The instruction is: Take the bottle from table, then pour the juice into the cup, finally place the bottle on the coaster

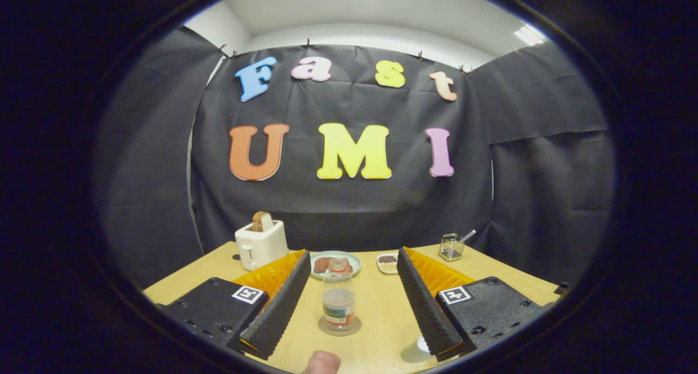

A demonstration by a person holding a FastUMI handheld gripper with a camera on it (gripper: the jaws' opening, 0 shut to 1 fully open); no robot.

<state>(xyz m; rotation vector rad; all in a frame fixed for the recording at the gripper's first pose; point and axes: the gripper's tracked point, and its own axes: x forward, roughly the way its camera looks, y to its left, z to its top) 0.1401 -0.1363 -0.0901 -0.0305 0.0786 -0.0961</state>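
Booth: black cloth walls on three sides, white ceiling with strip lights above; a light wooden counter point(381, 314) carries everything.
Gripper: the gripper point(351, 300) has its fingers spread wide apart, holding nothing, one on each side of the bottle.
Bottle: the bottle point(338, 303) stands upright between the fingers, touching neither, its base already on the round coaster point(339, 329); it is clear, with a labelled lower part.
Stage: judging from this, the pour may be over and the bottle set down, or the grasp is not yet made; I cannot tell which.
Background: a white toaster point(261, 245) with toast in it at the back left, a plate of food point(335, 264) just behind the bottle, a small dish point(387, 262) beside it, and a wire holder point(451, 247) at the back right.
Risk, tipping: the bottle looks light and tall; a finger brushing it sideways on the way in or out could knock it over toward the plate.
Risk, sliding: the thin coaster may shift under a nudge and carry the bottle off centre.
Hidden: a pale round thing point(420, 349) by the right finger, possibly the cup, is mostly covered.
Unclear: the juice level is hard to read; a fingertip point(322, 362) of the person is cut off below.
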